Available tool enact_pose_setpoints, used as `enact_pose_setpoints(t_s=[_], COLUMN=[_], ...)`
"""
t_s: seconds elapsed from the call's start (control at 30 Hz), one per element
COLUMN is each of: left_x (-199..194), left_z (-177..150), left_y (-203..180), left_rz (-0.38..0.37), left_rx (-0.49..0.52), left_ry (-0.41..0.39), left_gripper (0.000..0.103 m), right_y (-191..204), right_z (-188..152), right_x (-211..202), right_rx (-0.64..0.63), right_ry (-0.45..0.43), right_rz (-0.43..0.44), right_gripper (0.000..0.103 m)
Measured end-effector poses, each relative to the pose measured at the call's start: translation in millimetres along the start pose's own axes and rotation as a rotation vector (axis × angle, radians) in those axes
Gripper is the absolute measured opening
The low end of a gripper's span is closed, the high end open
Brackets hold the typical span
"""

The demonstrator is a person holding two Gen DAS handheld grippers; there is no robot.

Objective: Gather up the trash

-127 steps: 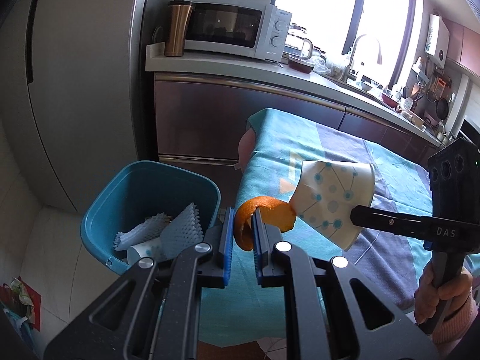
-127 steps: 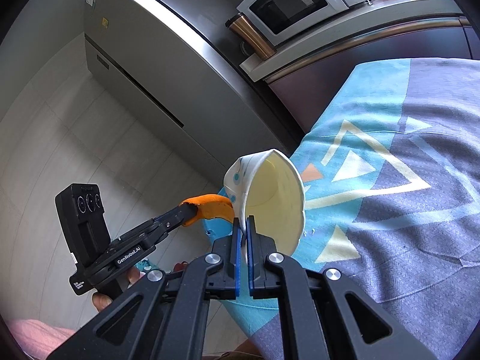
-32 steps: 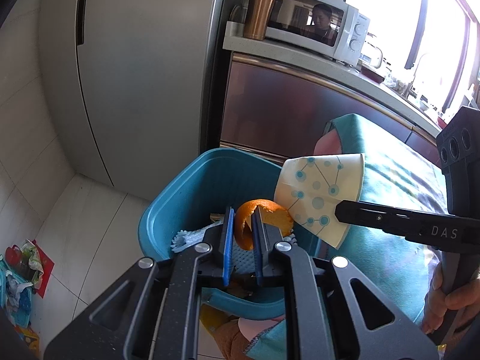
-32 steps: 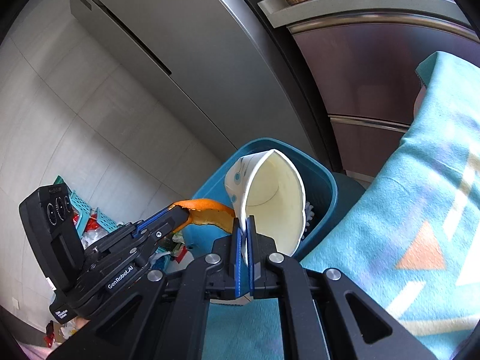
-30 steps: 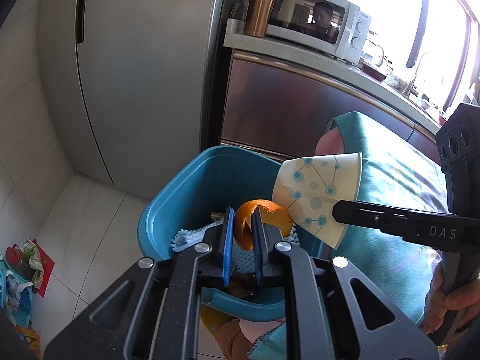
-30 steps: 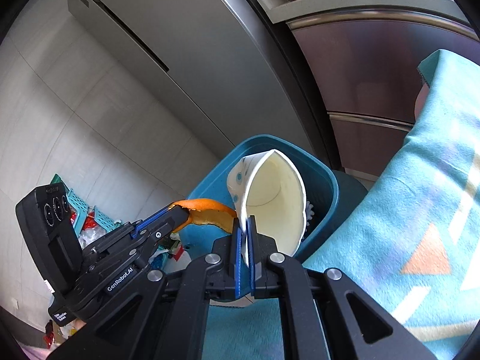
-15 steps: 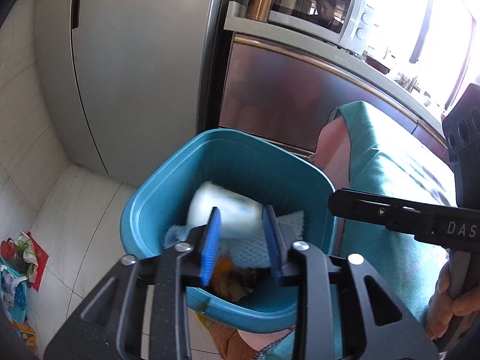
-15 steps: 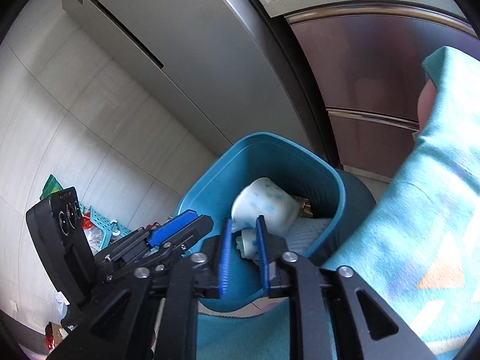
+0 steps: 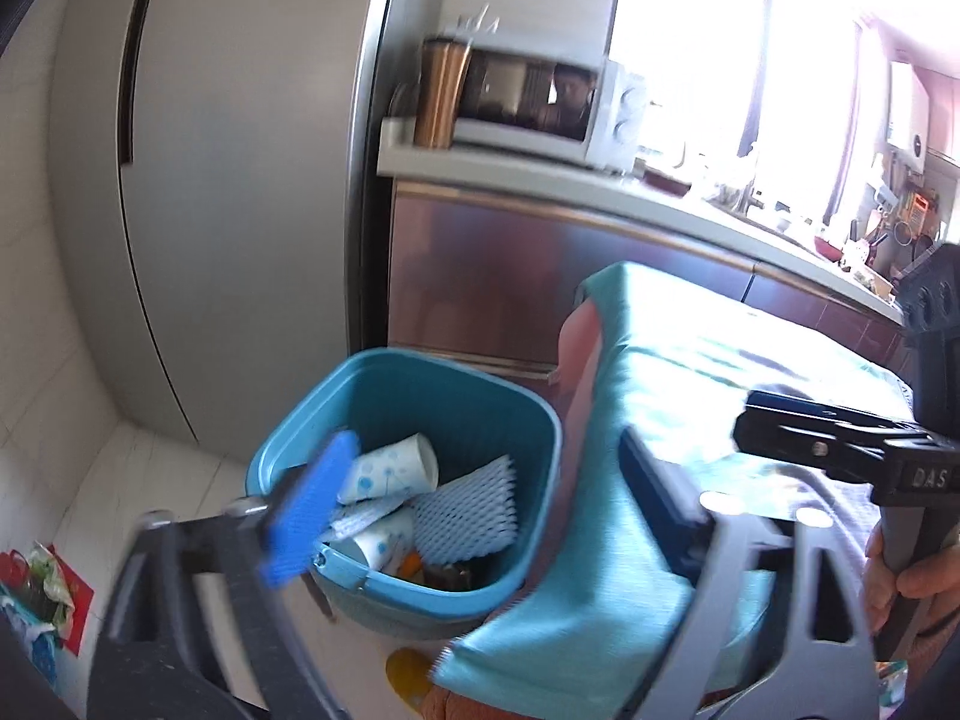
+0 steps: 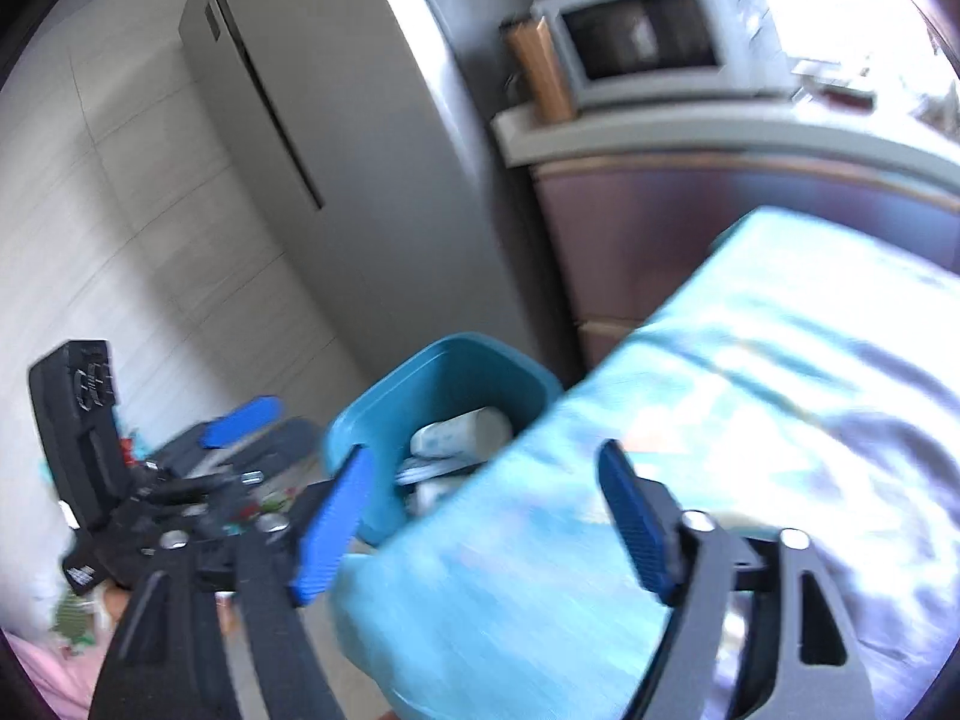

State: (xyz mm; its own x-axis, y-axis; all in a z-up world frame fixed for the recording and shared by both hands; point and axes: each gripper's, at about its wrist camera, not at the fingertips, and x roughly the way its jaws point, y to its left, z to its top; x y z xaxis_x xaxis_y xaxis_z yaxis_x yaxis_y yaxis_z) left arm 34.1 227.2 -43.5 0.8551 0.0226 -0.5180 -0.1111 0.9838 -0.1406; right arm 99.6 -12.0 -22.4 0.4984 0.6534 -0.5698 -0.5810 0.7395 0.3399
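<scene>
A blue trash bin (image 9: 420,378) stands on the floor beside the table. Inside lie a white paper cup with blue dots (image 9: 390,471), a white foam fruit net (image 9: 468,510) and a bit of orange peel (image 9: 411,564) near the bottom. My left gripper (image 9: 480,492) hangs over the bin's near side, its jaws opening wide with nothing between them. My right gripper (image 10: 486,516) sits over the table's corner, jaws opening and empty; the bin (image 10: 444,372) and cup (image 10: 462,429) show beyond it. Both views are blurred by motion.
A teal patterned cloth covers the table (image 9: 660,372) right of the bin. Behind stand a grey fridge (image 9: 240,150), a steel counter with a microwave (image 9: 528,108) and a copper tumbler (image 9: 441,93). Coloured clutter (image 9: 36,588) lies on the tiled floor at left.
Both grippers let go: the orange peel and the paper cup dropped into the bin. Both jaws spread wide and both hands drew back and up, toward the table.
</scene>
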Motion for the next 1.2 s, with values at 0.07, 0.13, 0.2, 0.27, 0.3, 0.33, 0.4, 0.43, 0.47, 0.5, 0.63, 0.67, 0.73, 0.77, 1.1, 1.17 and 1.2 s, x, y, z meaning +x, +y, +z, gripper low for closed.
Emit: enact_pose_setpoints(t_s=[0.07,0.13,0.2,0.27,0.3,0.33,0.4,0.43,0.47,0.5,0.63,0.67,0.73,0.77,1.1,1.17,1.2], left_x=[-10.8,-18.4,-26.3,-33.9,-39.0,-42.3,-50.2,-53.3,-56.4,-59.8,-68.4,-70.7,-72.7,-72.7,-74.9,-74.3,-74.8], left_z=[-1.6,-3.0,-4.9,-7.3,-9.0,-10.7,-14.3,-16.1,-17.8,-19.2,-22.4,-23.2,-23.5,-23.0,-28.6,-28.0,-28.7], left_y=[-11.7,-24.3,-38.6,-54.5,-61.5,-70.1,-83.9,-90.7,-97.1,-103.1,-124.0,-127.6,-135.3,-137.8,-156.9,-158.8,-159.9], left_rz=[-0.009,-0.012,-0.007,-0.003,-0.005,-0.01,-0.01,-0.014,-0.023,-0.029,-0.038,-0.034,-0.028,-0.029,-0.036,-0.034,-0.033], left_rx=[0.006,0.017,0.04,0.064,0.076,0.089,0.106,0.109,0.11,0.111,0.122,0.125,0.128,0.128,0.149,0.156,0.16], left_ry=[-0.032,-0.052,-0.075,-0.105,-0.117,-0.129,-0.153,-0.164,-0.173,-0.179,-0.21,-0.217,-0.222,-0.225,-0.247,-0.254,-0.257], left_gripper=[0.098,0.098,0.098,0.098,0.098,0.098,0.098,0.098,0.098,0.098,0.098,0.098,0.098,0.098,0.098,0.098,0.098], right_y=[-3.4,-7.2,-12.5,-16.7,-20.0,-22.1,-25.6,-27.7,-30.2,-32.6,-37.0,-36.7,-36.7,-37.2,-38.0,-37.5,-37.1], right_z=[-8.3,-15.4,-25.2,-35.9,-41.6,-46.0,-55.3,-59.0,-61.5,-63.6,-75.7,-79.8,-86.0,-88.9,-103.6,-104.2,-104.1], right_x=[-22.3,-37.8,-52.0,-66.2,-75.1,-82.1,-95.2,-100.3,-104.3,-108.5,-130.8,-135.9,-142.7,-145.7,-169.5,-171.5,-172.0], right_rx=[-0.012,-0.014,-0.017,-0.013,-0.007,-0.002,0.01,0.019,0.027,0.033,0.034,0.036,0.037,0.036,0.04,0.037,0.035], right_ry=[-0.062,-0.104,-0.132,-0.155,-0.169,-0.184,-0.217,-0.237,-0.25,-0.262,-0.312,-0.324,-0.347,-0.354,-0.412,-0.422,-0.421], right_rz=[-0.076,-0.135,-0.189,-0.24,-0.266,-0.289,-0.33,-0.346,-0.357,-0.372,-0.432,-0.445,-0.473,-0.489,-0.565,-0.57,-0.574], right_gripper=[0.09,0.095,0.096,0.096,0.096,0.096,0.096,0.096,0.096,0.096,0.096,0.096,0.096,0.096,0.096,0.096,0.096])
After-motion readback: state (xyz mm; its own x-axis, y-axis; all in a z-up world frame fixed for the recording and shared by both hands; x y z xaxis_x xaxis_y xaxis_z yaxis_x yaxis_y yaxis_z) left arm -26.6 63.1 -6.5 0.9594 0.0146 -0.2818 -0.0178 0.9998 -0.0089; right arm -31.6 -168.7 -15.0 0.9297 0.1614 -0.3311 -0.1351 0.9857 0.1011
